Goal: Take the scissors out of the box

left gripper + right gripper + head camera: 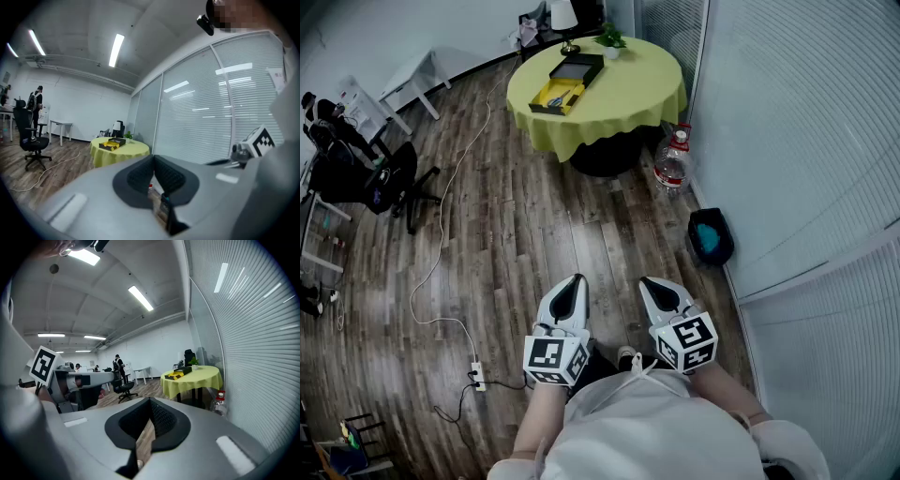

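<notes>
Far ahead, a round table with a yellow-green cloth (628, 94) carries an open box (558, 94) with a yellow inside, its black lid (583, 67) lying beside it. The scissors (554, 97) show only as a small dark shape in the box. Both grippers are low in the head view, far from the table. My left gripper (575, 281) is shut and empty. My right gripper (647, 283) looks shut too, nothing in it. The left gripper view shows the left gripper (153, 159) and the distant box (111, 144); the right gripper view shows the right gripper (150, 401) and the box (180, 374).
A water bottle (672, 161) stands on the wooden floor by the table's foot. A dark bin with a teal liner (710, 236) sits against the blinds-covered glass wall on the right. An office chair (389, 183) is at the left; a white cable and power strip (476, 377) lie on the floor.
</notes>
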A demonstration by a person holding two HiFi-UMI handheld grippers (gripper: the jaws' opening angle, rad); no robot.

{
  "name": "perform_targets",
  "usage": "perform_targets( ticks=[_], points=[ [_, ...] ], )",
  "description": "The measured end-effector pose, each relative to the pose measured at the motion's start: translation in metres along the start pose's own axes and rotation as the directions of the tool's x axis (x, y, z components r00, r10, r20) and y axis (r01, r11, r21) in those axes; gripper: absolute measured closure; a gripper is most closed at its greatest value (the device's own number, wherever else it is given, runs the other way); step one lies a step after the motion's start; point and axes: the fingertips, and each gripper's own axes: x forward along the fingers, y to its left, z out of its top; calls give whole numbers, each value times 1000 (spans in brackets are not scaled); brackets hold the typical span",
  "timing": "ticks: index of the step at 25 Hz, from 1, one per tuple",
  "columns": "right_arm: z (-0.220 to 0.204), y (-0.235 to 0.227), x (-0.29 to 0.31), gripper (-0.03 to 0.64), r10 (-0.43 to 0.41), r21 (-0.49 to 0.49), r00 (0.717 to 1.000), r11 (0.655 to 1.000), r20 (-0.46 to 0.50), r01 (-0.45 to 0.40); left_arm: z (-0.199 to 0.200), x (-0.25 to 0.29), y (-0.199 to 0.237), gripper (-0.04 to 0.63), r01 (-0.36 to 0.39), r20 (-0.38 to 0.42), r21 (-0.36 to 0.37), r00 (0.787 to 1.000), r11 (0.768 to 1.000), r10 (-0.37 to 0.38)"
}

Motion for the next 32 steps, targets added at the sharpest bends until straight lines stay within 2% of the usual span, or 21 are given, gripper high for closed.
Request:
perform_targets(
  ticks=[5, 18, 26, 32],
  points=[
    [-3, -1, -3, 618, 4, 5, 1000, 1000, 0, -4, -2, 2, -8, 588, 10, -18, 18, 1000, 1000, -9],
    [-10, -4, 6, 618, 8, 94, 1000, 996, 9, -9, -5, -2, -6, 589, -15, -55, 85, 998, 996, 19],
    [-12, -12, 51, 618, -9, 111, 1000, 994, -11, 10, -16, 22, 33, 589, -14, -78, 91, 997, 996, 21],
    [-3, -8, 112, 618, -28, 96, 999, 995, -40, 31, -14, 49, 94, 589, -18, -70, 62, 997, 998, 22]
  ],
)
